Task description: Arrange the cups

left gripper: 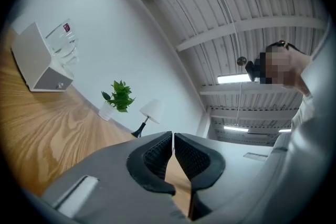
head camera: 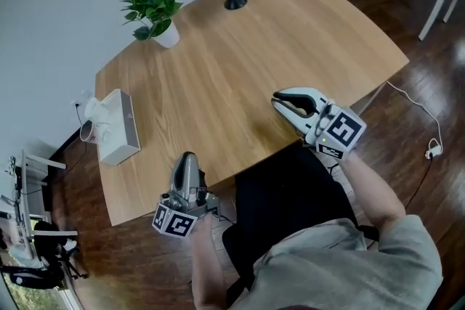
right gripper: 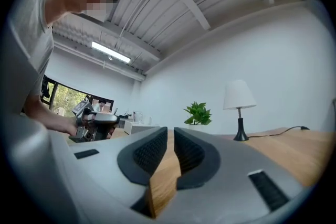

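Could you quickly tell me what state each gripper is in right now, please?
Left gripper: closed, holding nothing.
Right gripper: closed, holding nothing.

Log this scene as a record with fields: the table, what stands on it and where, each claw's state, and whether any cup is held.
table: wooden, seen from above
far side: potted plant; lamp
left edge: white box, with what look like clear cups at its end
left claw: jaws together, nothing between them, at the table's near edge
right claw: jaws together, nothing between them, over the near edge
cups held: none
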Tool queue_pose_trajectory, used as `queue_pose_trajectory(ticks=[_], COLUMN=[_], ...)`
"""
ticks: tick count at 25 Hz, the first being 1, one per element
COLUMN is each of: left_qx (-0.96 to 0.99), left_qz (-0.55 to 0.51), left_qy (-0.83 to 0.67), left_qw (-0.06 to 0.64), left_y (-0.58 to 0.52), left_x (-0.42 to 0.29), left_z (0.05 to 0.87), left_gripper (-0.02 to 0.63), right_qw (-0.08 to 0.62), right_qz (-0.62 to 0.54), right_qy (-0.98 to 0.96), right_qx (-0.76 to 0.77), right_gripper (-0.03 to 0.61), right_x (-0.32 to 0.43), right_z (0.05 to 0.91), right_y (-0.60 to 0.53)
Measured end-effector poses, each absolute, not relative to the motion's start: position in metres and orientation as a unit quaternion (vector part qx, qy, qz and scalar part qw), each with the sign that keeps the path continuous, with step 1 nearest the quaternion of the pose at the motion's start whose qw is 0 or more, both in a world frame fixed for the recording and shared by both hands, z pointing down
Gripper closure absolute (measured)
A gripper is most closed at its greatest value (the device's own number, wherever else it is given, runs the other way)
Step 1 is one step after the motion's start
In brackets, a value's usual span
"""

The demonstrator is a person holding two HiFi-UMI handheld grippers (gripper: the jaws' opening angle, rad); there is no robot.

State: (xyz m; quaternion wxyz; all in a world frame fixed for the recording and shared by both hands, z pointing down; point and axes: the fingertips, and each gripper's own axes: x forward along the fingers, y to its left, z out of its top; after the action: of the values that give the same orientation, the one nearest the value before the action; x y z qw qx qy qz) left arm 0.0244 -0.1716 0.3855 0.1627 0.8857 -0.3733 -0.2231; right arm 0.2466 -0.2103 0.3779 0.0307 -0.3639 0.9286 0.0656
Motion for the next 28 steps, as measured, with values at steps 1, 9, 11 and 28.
queue_pose_trajectory(ticks=[1,9,11,28], left_qx=[0.890,0.905,0.904,0.902], left_qz=[-0.214,-0.141,-0.139,-0.147], left_qy=[-0.369,-0.382,-0.385,-0.381], left_qw=[0.161,0.126,0.123,0.138], left_y=[-0.168,-0.155,-0.155,-0.154], left_x=[0.027,0.033,0.031,0.035], left_z=[0.386,0.392,0.394,0.399], left_gripper=[0.589,0.594,0.594,0.594], right_qw=[0.023,-0.017,-0.021,-0.022], right_qz=[0.069,0.069,0.069,0.070], right_qy=[0.929,0.928,0.929,0.929], right_qx=[-0.364,-0.366,-0.363,-0.363], right_gripper=[0.545,0.545,0.545,0.545], right_x=[0.244,0.240,0.237,0.239], right_z=[0.381,0.400,0.403,0.403], right_y=[-0.210,-0.211,-0.210,-0.211])
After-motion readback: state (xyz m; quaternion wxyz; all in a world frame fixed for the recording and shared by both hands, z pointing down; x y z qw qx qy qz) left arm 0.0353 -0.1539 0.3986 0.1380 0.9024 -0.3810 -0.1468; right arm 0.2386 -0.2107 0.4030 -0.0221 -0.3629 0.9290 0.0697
